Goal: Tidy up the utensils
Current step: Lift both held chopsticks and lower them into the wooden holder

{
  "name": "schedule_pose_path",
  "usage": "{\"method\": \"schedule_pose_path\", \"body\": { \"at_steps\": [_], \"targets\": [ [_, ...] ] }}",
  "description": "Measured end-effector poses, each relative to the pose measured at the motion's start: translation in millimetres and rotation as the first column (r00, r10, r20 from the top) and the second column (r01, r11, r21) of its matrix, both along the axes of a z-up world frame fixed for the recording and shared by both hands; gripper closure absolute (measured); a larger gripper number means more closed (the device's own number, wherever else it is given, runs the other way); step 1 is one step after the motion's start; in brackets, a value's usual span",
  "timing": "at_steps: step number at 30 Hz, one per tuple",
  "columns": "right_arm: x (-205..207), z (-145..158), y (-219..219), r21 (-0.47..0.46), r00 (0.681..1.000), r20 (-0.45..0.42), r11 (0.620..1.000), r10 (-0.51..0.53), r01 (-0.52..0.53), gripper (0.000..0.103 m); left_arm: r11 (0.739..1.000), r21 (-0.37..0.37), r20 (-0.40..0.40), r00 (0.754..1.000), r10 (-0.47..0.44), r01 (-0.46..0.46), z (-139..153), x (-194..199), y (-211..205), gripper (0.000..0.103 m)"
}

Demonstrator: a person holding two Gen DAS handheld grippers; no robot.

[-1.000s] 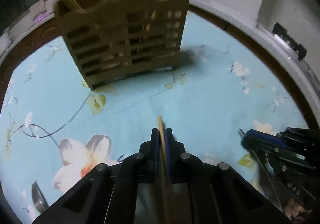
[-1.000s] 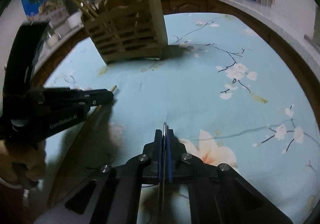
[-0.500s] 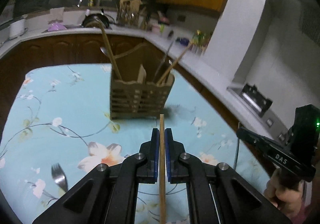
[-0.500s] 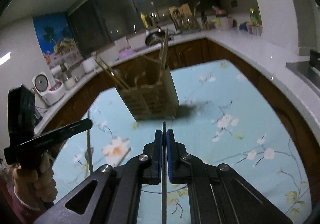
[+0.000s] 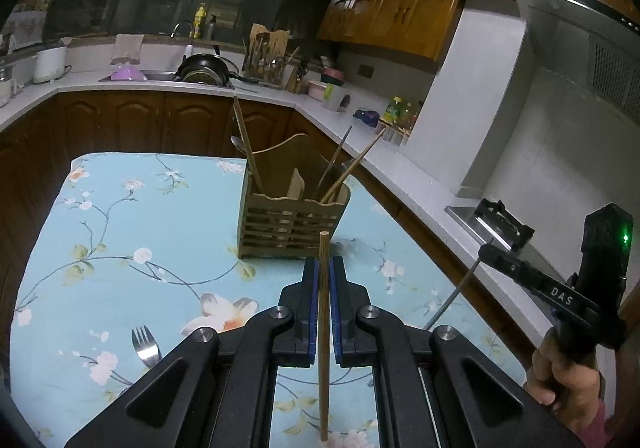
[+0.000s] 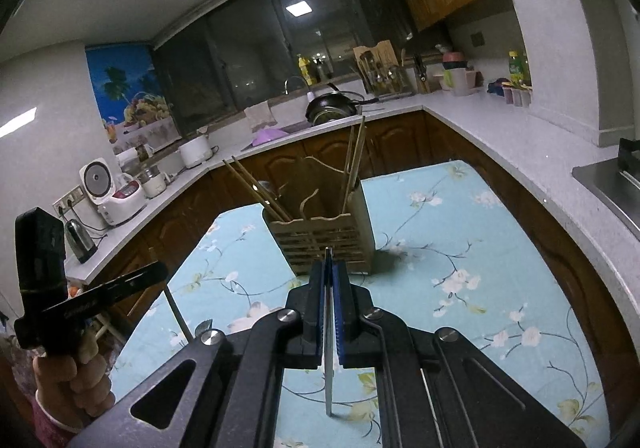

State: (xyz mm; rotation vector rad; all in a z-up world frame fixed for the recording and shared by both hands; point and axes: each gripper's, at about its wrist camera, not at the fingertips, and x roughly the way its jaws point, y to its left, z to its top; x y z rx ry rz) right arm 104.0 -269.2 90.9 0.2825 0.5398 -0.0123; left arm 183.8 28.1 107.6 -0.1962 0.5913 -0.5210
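Note:
My left gripper is shut on a wooden chopstick, held well above the table. The stick runs straight back between the pads, and its tip points toward the slatted wooden utensil holder. My right gripper is shut on a thin metal chopstick, also raised and aimed at the holder. The holder stands upright with several chopsticks and a spoon in it. Each gripper shows in the other's view: the right gripper at the right edge, the left gripper at the left.
A fork lies on the blue floral tablecloth near the front left. Wooden cabinets and a white counter wrap around the table's far and right sides. A person's hand grips the left handle.
Both grippers have lifted from close to the tablecloth to well above it, each keeping its chopstick. The holder now looks smaller and farther off, and the kitchen behind it has come into view.

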Motion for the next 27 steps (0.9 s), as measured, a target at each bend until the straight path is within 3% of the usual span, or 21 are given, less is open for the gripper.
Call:
{"method": "schedule_pose_path", "body": {
  "at_steps": [27],
  "targets": [
    [25, 26, -7, -0.018, 0.998, 0.059, 1.0, 0.0, 0.001, 0.099, 0.996, -0.049, 0.085, 0.993, 0.083, -0.079, 22, 25, 19, 0.099]
  ]
}}
